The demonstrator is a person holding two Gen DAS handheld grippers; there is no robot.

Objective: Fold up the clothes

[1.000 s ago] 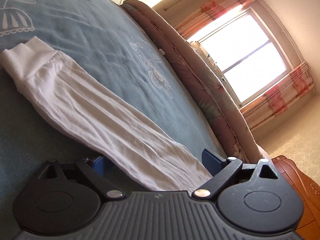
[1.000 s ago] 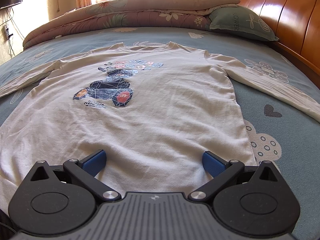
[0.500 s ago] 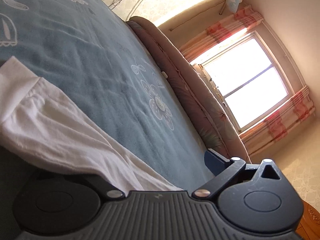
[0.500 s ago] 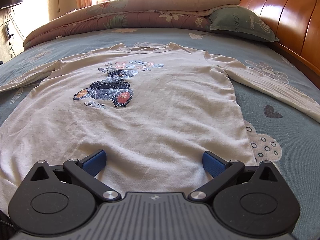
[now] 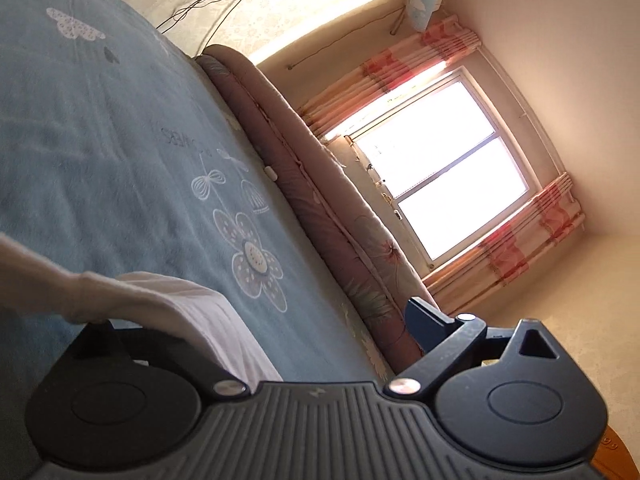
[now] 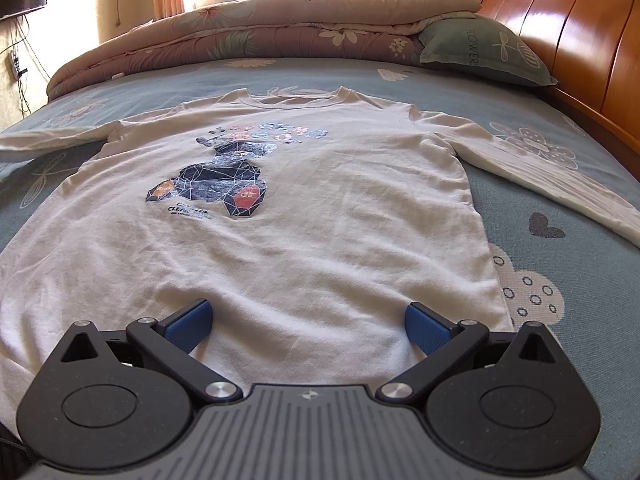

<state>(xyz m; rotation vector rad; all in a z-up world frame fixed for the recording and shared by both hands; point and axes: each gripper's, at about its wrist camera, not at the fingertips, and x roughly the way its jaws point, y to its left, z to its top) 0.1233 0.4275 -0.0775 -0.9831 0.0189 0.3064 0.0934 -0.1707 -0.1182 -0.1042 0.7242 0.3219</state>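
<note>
A white long-sleeved shirt (image 6: pixel 304 216) with a dark geometric print lies flat, front up, on the blue bed sheet (image 6: pixel 560 280), sleeves spread out. My right gripper (image 6: pixel 307 322) is open, low over the shirt's bottom hem, with its blue pads on either side of the hem's middle. In the left wrist view the shirt's left sleeve (image 5: pixel 188 312) drapes over my left gripper's left finger and hides it. My left gripper (image 5: pixel 288 324) is open wide; only its right finger (image 5: pixel 424 328) shows.
A rolled floral quilt (image 6: pixel 256 40) lies along the far side of the bed under the window (image 5: pixel 444 196). A green pillow (image 6: pixel 480 52) rests against the wooden headboard (image 6: pixel 568 44) at the right. Cables and a TV are on the left wall.
My left gripper has moved along the sleeve toward its cuff end and tilted up; the sleeve now lies over its left finger. The right gripper has not moved.
</note>
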